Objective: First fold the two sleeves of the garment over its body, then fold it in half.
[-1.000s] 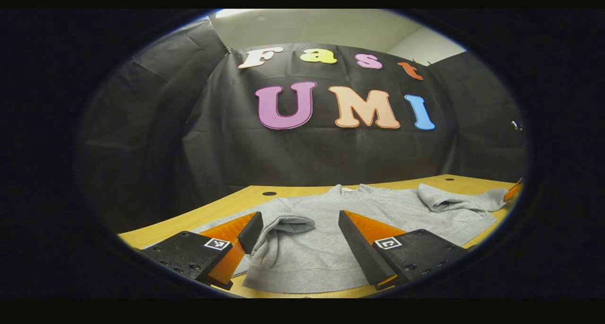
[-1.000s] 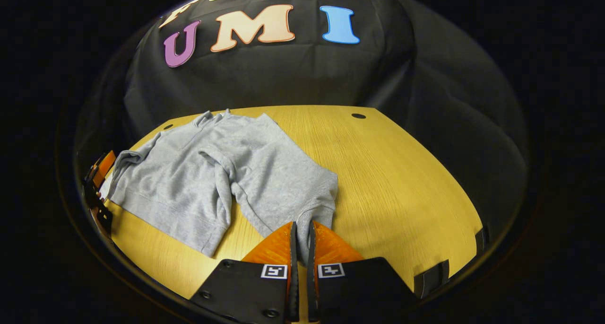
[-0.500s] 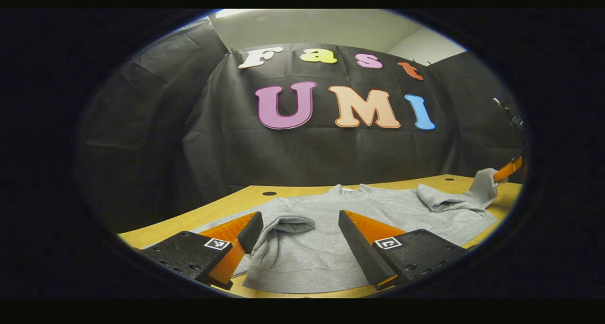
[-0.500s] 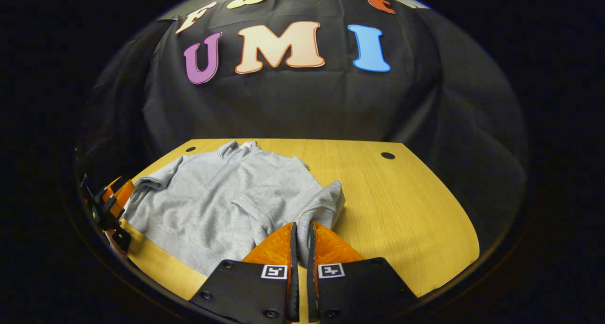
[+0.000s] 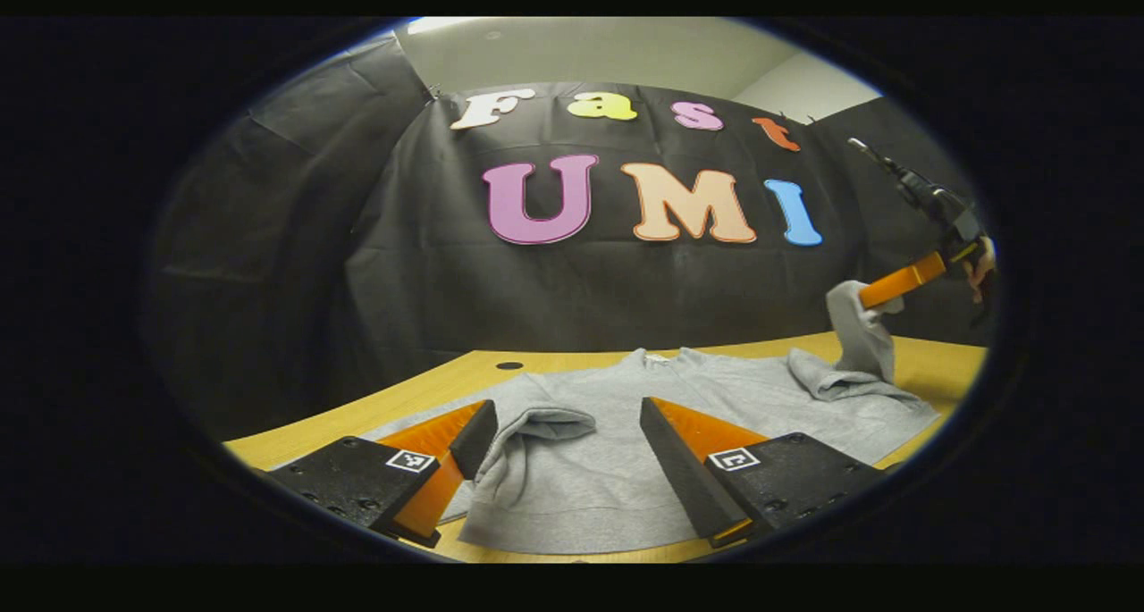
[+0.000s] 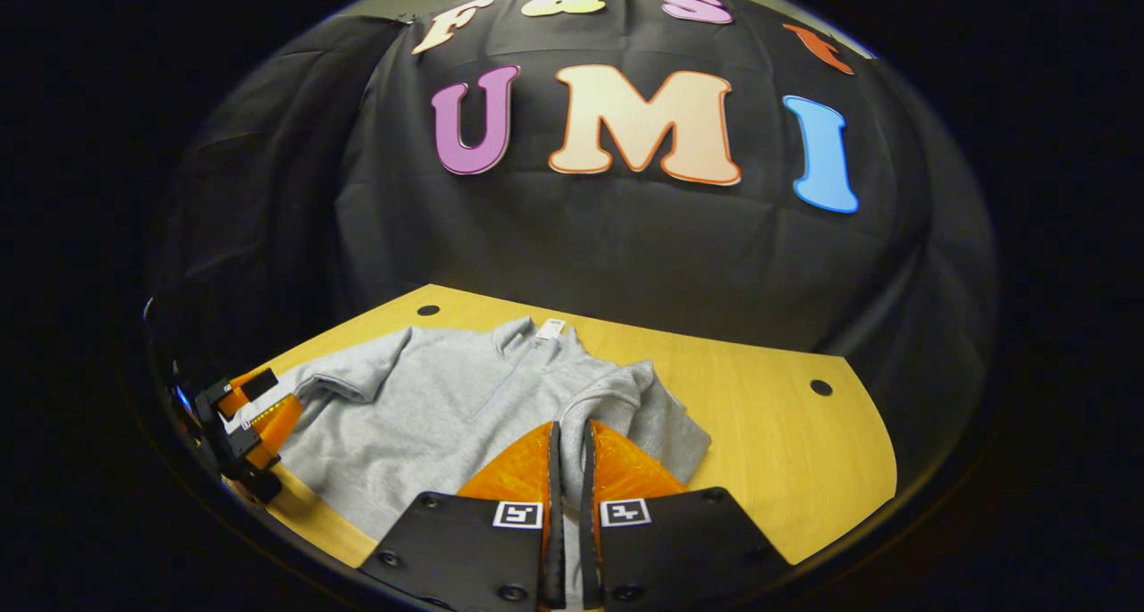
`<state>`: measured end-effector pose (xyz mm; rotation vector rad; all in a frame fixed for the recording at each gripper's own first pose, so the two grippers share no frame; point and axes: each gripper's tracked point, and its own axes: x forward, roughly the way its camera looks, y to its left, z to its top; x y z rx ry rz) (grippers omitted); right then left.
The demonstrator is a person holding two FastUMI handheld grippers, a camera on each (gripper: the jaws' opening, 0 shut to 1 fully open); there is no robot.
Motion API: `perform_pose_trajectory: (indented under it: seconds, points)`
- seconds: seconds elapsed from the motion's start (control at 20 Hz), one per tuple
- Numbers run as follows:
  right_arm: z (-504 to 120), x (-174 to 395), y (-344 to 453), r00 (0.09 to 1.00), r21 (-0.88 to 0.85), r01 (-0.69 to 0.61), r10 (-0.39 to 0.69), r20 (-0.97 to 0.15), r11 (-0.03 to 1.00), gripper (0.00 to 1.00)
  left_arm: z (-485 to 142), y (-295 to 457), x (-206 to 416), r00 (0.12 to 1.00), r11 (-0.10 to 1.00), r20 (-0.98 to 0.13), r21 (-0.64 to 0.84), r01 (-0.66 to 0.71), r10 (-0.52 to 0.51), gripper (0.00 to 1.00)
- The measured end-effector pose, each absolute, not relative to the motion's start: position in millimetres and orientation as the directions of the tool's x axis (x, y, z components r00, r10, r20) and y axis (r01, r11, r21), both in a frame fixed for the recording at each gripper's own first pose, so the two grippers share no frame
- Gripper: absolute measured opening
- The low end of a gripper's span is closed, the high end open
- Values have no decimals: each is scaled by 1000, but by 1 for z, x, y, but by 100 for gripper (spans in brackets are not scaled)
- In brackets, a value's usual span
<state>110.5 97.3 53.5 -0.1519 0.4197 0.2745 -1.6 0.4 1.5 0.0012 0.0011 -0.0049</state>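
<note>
A grey sweatshirt [image 5: 626,469] lies flat on the wooden table [image 5: 429,384], collar towards the far wall. One sleeve [image 5: 536,420] is folded in over the body and lies between the fingers of my open left gripper [image 5: 565,413], which hovers low over the hem. At the far right, my right gripper [image 5: 880,292] is shut on the cuff of the other sleeve [image 5: 862,335] and holds it up off the table. In the right gripper view, my right gripper [image 6: 569,429] pinches that sleeve [image 6: 599,393] above the sweatshirt [image 6: 429,415], with the left gripper [image 6: 259,402] at the left edge.
Bare table [image 6: 786,451] stretches to the right of the garment, with a small round hole [image 6: 820,386] near its far edge and another hole [image 6: 428,309] at the back left. The black cloth wall stands close behind the table.
My right gripper has lifted the sleeve cuff off the table and carried it up and inward over the garment. The left gripper has stayed still and open.
</note>
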Motion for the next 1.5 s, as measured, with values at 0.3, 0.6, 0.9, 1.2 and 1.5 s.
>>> perform_pose_trajectory:
  seconds: [0.3, 0.6, 0.9, 1.2, 1.5]
  points:
    - [46, 151, 208, 829, -67, -431, 365, -425, 900, 9, 2, 0, -1, 1000, 1000, -2, 1, 8, -8, 95]
    - [26, 180, 309, 766, -1, -525, 472, -435, 851, 9, 3, 0, -2, 1000, 1000, -3, 0, 10, -10, 94]
    - [-34, 196, 358, 705, 43, -563, 507, -496, 826, 8, 3, -1, -2, 1000, 1000, -3, 0, 10, -10, 95]
    - [-67, 198, 376, 653, 95, -594, 548, -523, 799, 27, 2, 0, -3, 1000, 1000, -4, 0, 10, -10, 95]
    - [-58, 203, 364, 691, -6, -602, 516, -506, 799, 92, 3, 0, -4, 1000, 1000, -4, 0, 14, -14, 95]
